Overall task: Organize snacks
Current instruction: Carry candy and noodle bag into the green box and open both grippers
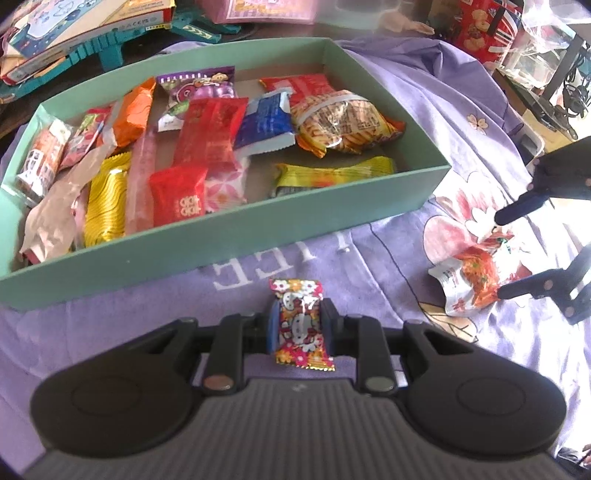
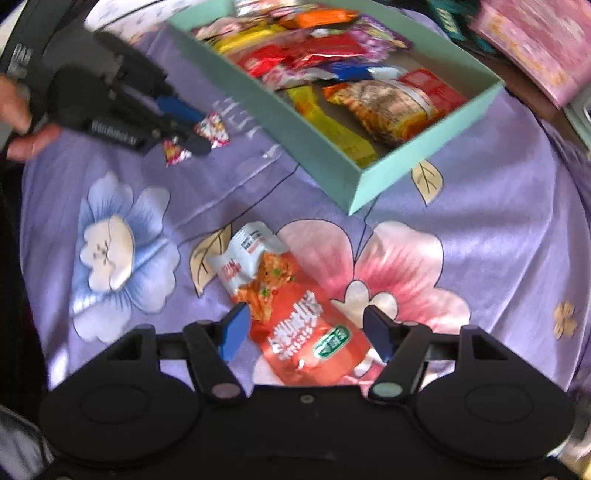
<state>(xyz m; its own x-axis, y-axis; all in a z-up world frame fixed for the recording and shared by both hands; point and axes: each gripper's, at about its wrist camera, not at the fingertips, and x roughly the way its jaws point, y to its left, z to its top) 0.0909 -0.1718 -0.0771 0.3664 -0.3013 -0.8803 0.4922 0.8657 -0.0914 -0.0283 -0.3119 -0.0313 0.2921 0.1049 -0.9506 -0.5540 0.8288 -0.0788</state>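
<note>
My left gripper (image 1: 300,328) is shut on a small Hello Kitty candy packet (image 1: 301,325) and holds it above the purple cloth, just in front of the mint green box (image 1: 229,229). The box holds several snack packets. My right gripper (image 2: 308,328) is open, its jaws on either side of an orange and white snack pouch (image 2: 295,314) that lies flat on the cloth. The same pouch shows in the left wrist view (image 1: 476,277) with the right gripper (image 1: 506,254) around it. The left gripper (image 2: 195,136) with the candy (image 2: 210,129) shows in the right wrist view.
The purple flowered cloth (image 2: 480,184) covers the table. The green box (image 2: 391,173) lies beyond the pouch. Boxes and teal toy pieces (image 1: 107,51) are piled behind the green box, a red biscuit tin (image 1: 480,29) at far right. A pink box (image 2: 535,44) sits at upper right.
</note>
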